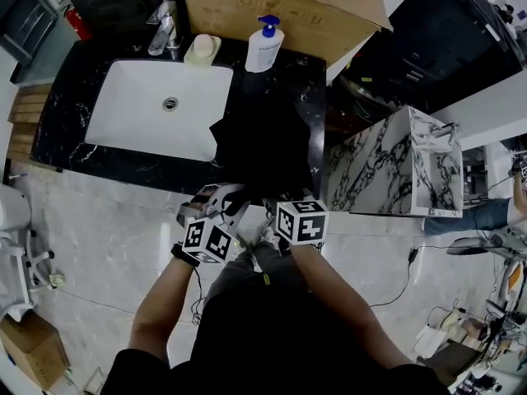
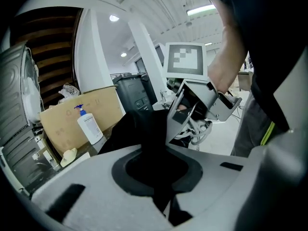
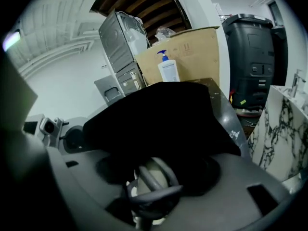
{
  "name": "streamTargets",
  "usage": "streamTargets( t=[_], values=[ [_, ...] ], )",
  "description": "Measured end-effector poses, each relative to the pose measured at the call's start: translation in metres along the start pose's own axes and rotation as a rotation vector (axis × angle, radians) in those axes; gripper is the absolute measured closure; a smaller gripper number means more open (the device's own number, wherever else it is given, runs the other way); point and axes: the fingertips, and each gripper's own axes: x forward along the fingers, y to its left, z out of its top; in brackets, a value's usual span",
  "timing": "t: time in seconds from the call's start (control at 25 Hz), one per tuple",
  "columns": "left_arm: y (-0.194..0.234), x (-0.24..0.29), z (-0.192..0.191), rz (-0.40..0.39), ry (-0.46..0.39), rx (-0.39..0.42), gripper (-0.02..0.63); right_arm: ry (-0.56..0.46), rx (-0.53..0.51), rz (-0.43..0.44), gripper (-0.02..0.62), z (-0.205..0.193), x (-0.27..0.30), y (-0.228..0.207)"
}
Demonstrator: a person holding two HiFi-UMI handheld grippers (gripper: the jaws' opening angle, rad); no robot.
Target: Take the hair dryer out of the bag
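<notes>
The black bag [image 1: 263,134] lies on the dark counter [image 1: 74,122], right of the sink. Both grippers meet at its near edge. My left gripper [image 1: 235,197] is shut on a fold of the bag's black fabric [image 2: 144,129], which runs down between its jaws. My right gripper [image 1: 276,204] holds the hair dryer [image 3: 151,179], a pale rounded body wound with grey cord, wedged between its widely spread jaws just under the bag's mouth [image 3: 159,114]. Seen from the left gripper, cord loops [image 2: 198,129] hang below the right gripper [image 2: 185,117]. The bag hides the rest of the dryer.
A white sink [image 1: 160,105] with a faucet [image 1: 165,27] fills the counter's left. A soap dispenser [image 1: 265,46] and a soap bar [image 1: 202,49] stand at the back before a cardboard box [image 1: 272,6]. A marble-patterned cabinet [image 1: 395,163] stands at the right.
</notes>
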Motion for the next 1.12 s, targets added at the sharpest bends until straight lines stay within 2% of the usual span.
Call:
streamTargets(
  t=[0.2, 0.4, 0.72, 1.0, 1.12],
  values=[
    [0.012, -0.001, -0.002, 0.03, -0.01, -0.058, 0.568, -0.038, -0.003, 0.068, 0.333, 0.004, -0.006, 0.004],
    [0.02, 0.0, 0.002, 0.042, -0.019, -0.056, 0.568, -0.052, 0.002, 0.093, 0.333, 0.004, -0.012, 0.002],
    [0.043, 0.001, 0.01, 0.071, -0.055, -0.149, 0.568, -0.102, -0.043, 0.144, 0.334, 0.016, -0.029, 0.01],
    [0.059, 0.009, 0.017, 0.066, -0.059, -0.168, 0.568, -0.124, -0.045, 0.182, 0.334, 0.019, -0.046, 0.012],
    [0.065, 0.01, 0.023, 0.071, -0.071, -0.222, 0.568, -0.12, -0.075, 0.183, 0.334, 0.017, -0.048, 0.011]
  ],
)
